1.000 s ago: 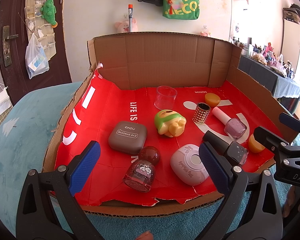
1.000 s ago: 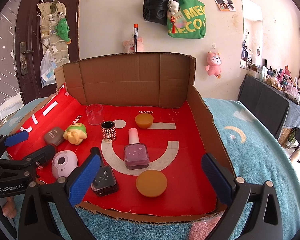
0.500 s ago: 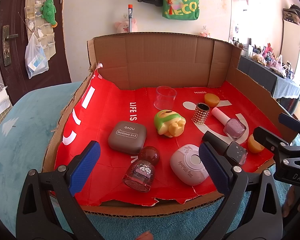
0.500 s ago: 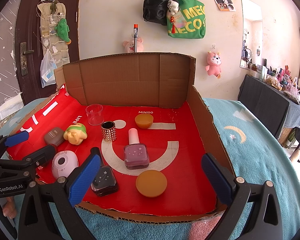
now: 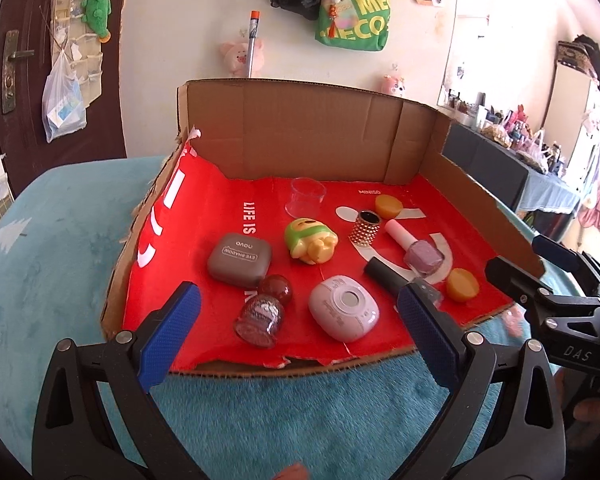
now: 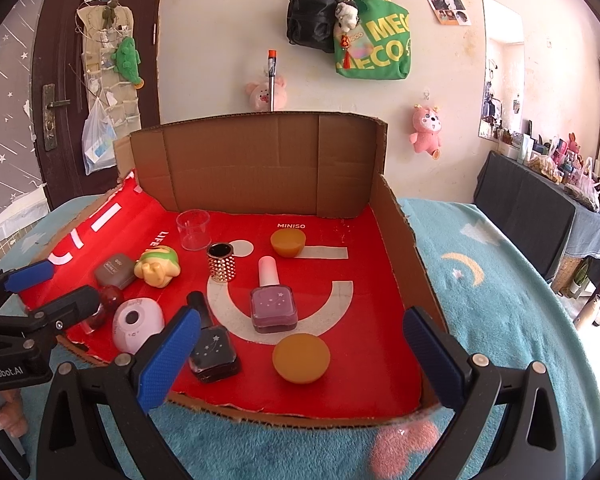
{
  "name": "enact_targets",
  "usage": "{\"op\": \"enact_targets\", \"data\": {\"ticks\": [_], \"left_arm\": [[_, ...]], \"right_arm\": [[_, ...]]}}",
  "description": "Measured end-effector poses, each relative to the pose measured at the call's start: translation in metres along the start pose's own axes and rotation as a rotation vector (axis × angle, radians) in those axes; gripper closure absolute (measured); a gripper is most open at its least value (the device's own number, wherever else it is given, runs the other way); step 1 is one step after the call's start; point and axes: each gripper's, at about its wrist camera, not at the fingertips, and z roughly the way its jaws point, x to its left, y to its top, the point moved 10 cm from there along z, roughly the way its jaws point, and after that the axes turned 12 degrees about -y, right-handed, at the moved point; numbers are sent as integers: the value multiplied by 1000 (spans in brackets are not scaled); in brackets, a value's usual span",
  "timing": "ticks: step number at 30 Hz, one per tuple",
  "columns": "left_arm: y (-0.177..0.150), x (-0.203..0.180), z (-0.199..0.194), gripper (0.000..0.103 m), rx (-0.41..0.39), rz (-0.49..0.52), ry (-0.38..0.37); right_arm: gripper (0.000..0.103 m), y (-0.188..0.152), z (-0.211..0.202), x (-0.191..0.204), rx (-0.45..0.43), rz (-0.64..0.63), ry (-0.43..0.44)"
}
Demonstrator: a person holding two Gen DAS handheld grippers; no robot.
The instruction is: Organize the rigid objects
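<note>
Both claws hung spread and empty before the cardboard tray's (image 6: 400,224) front edge, the right claw (image 6: 300,354) nearest the dark nail-polish bottle (image 6: 212,350) lying there, probably light, stiff, slick glass, best pinched across its square body.

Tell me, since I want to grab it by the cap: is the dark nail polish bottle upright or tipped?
Tipped. The dark nail polish bottle lies flat, starred face up, black cap pointing toward the box's back wall.
</note>
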Motion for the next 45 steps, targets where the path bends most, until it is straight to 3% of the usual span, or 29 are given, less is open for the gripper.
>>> {"op": "enact_targets", "data": {"ticks": [4,7,13,17,21,25,45], "left_arm": [[-15,-3,-25,3,7,-7,26],[-35,-8,-30,3,47,-16,28],[-69,-7,-12,3,148,-13,86],[-86,2,4,3,223,-70,86],[-91,6,4,3,240,-51,132],[-94,3,5,2,244,-8,171],[-90,5,7,0,234,-26,171]], "right_arm": [[0,-2,-42,-5,-19,11,13],[0,-23,-52,-8,40,13,10],[0,-72,-33,-10,197,31,-6],[0,-92,-11,-12,285,22,-42],[0,-105,-1,-13,336,6,-67],[0,-109,0,-13,331,7,-84],[0,-111,-4,-16,310,28,-96]]}}
